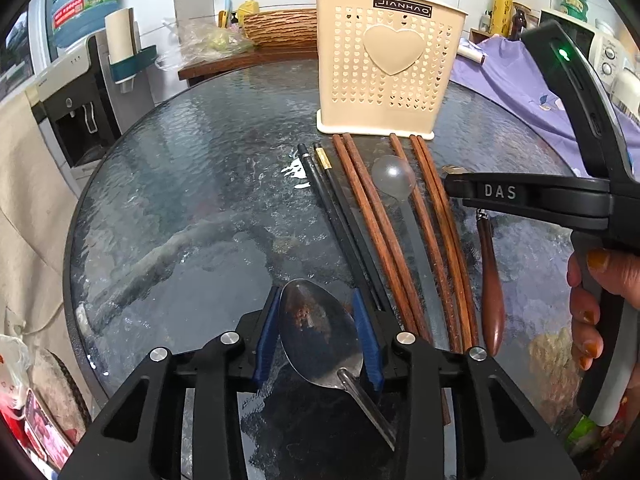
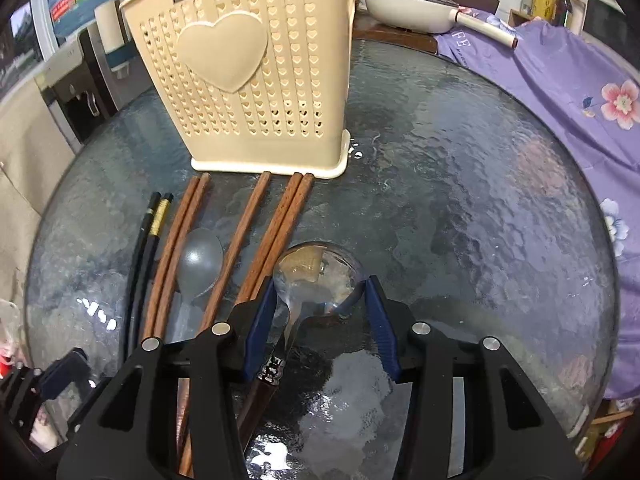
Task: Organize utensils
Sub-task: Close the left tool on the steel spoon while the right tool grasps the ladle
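Observation:
In the left wrist view my left gripper (image 1: 320, 332) is shut on the bowl of a steel spoon (image 1: 316, 320), both blue pads against its sides and its handle running back under the right finger. In the right wrist view my right gripper (image 2: 320, 304) is shut on the shiny bowl of a wooden-handled spoon (image 2: 320, 276). That gripper (image 1: 450, 180) also shows from the side, the brown handle (image 1: 492, 280) trailing below it. The beige heart-pattern utensil holder (image 1: 390, 64) (image 2: 248, 72) stands upright just beyond both.
On the round glass table (image 1: 180, 184) lie black chopsticks (image 1: 340, 216), brown chopsticks (image 1: 376, 220) (image 2: 240, 240) and a translucent spoon (image 1: 394, 178) (image 2: 199, 260). A purple floral cloth (image 2: 560, 92) drapes the right side. A water dispenser (image 1: 76, 112) stands left.

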The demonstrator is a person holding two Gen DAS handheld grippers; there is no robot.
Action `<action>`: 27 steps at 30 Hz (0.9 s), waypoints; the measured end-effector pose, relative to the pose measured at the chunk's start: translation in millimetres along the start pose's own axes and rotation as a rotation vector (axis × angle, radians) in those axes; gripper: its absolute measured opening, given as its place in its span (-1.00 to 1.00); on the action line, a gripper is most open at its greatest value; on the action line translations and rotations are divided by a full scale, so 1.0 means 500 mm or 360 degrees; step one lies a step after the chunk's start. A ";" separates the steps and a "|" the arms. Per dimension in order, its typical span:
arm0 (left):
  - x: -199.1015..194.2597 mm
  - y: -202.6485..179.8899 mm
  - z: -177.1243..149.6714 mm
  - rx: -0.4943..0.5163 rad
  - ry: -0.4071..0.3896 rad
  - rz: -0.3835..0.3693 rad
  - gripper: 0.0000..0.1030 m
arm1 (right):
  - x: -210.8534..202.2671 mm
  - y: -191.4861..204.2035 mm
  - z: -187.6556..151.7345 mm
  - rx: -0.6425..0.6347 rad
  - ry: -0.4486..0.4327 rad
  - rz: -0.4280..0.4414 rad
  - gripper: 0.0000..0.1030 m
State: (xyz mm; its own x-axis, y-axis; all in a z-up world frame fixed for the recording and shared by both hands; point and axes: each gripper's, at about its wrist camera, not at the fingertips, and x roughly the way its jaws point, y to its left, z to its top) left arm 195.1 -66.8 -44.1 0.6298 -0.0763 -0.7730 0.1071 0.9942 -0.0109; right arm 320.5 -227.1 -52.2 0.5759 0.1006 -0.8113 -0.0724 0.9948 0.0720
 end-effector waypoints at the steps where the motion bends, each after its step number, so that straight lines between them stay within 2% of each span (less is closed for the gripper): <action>1: 0.001 0.003 0.002 -0.0008 0.0003 -0.0014 -0.33 | -0.001 -0.005 0.000 0.0014 -0.0002 0.0026 -0.11; 10: 0.001 0.018 0.009 -0.0059 -0.0002 -0.0109 -0.37 | -0.025 -0.010 -0.009 -0.0023 -0.0104 0.0079 -0.11; 19: -0.024 0.019 0.019 -0.0038 -0.0075 -0.0136 -0.38 | -0.052 -0.008 -0.014 -0.0067 -0.0177 0.0081 -0.11; 27: -0.052 0.026 0.038 -0.0030 -0.0168 -0.0151 -0.38 | -0.098 -0.006 -0.016 -0.0135 -0.0320 0.0086 -0.11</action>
State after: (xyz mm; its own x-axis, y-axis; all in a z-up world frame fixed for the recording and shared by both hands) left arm 194.6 -53.3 -12.3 0.6953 -0.1763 -0.6967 0.1559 0.9834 -0.0933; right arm 286.1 -235.4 -17.3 0.7193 0.1633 -0.6752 -0.1708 0.9837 0.0560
